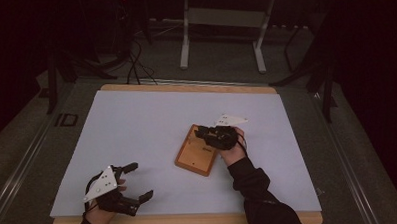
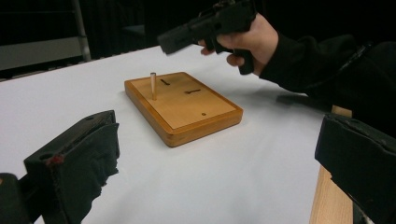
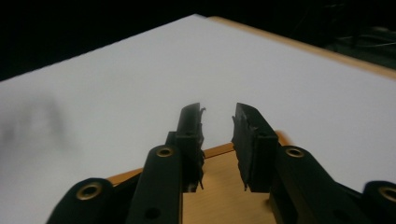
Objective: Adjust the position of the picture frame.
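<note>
Both the left gripper (image 1: pixel 138 181) and right gripper (image 3: pixel 218 116) gape; wooden board (image 2: pixel 187 105) seemingly unlabelled.

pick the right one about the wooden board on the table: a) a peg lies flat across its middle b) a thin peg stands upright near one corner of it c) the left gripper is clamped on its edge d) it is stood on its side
b: in the left gripper view a thin wooden peg stands upright near a far corner of the wooden board, which lies flat on the white table.
</note>
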`<state>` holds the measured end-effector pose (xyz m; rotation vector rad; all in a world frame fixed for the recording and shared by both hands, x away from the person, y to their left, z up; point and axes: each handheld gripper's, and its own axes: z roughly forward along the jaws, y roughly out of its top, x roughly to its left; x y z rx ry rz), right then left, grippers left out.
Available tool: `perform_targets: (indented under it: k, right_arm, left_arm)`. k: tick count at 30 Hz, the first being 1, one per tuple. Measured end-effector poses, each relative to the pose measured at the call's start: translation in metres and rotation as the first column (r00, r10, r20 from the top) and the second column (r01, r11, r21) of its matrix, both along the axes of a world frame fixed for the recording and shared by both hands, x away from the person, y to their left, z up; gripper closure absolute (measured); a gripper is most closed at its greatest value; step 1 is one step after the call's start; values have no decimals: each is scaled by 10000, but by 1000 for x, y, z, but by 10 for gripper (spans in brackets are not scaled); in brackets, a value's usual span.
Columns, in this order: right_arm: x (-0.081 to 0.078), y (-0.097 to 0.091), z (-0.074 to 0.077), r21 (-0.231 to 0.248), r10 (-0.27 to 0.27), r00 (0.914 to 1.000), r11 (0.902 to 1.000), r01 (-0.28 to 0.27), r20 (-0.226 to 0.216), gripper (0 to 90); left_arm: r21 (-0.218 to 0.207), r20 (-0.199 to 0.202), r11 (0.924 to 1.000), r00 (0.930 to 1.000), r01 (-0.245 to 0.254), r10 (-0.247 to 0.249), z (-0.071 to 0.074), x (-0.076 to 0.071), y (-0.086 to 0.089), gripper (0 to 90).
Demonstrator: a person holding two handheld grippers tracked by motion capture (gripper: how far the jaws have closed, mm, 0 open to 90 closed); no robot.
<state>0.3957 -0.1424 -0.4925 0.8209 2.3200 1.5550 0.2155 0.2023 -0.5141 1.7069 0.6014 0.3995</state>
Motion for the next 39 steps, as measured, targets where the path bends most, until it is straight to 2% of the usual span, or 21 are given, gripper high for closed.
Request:
perform_targets:
  k: [4,5,12,17,25,28,33,39]
  right_arm:
    - [12,-4,5,-120,-207,9996,9997,205,-204,890]
    - [15,-4,6,-193,-238,9994,9995,234,-257,897]
    - [34,13,0,-790,-121,9989,9968,85,-454,899]
    - [50,28,-11,-1431,-87,9980,9897,-4,-628,900]
    - [67,44,-24,-1674,-90,9930,9858,-108,-1174,900]
    - [72,49,-25,-1889,-139,9917,9819,-106,-1280,900]
    - [80,54,-26,-1979,-297,9863,9802,-30,-1623,900]
    - [83,56,-31,-2487,-394,9843,9686,-47,-1723,900]
  left_arm:
    - [-7,-10,10000,10000,33,-33,0,0,0,1]
    - [-11,-5,10000,10000,28,-28,0,0,0,1]
    - [-40,-27,10000,10000,33,-33,0,0,1,1]
    - [-63,-6,10000,10000,17,-17,0,-1,2,1]
    - [-96,-9,10000,10000,0,0,0,-3,2,1]
    - [-63,15,10000,10000,4,-4,1,-3,3,1]
    - [-79,43,10000,10000,17,-17,1,-4,3,1]
    - [-114,41,9999,10000,0,0,1,-5,3,1]
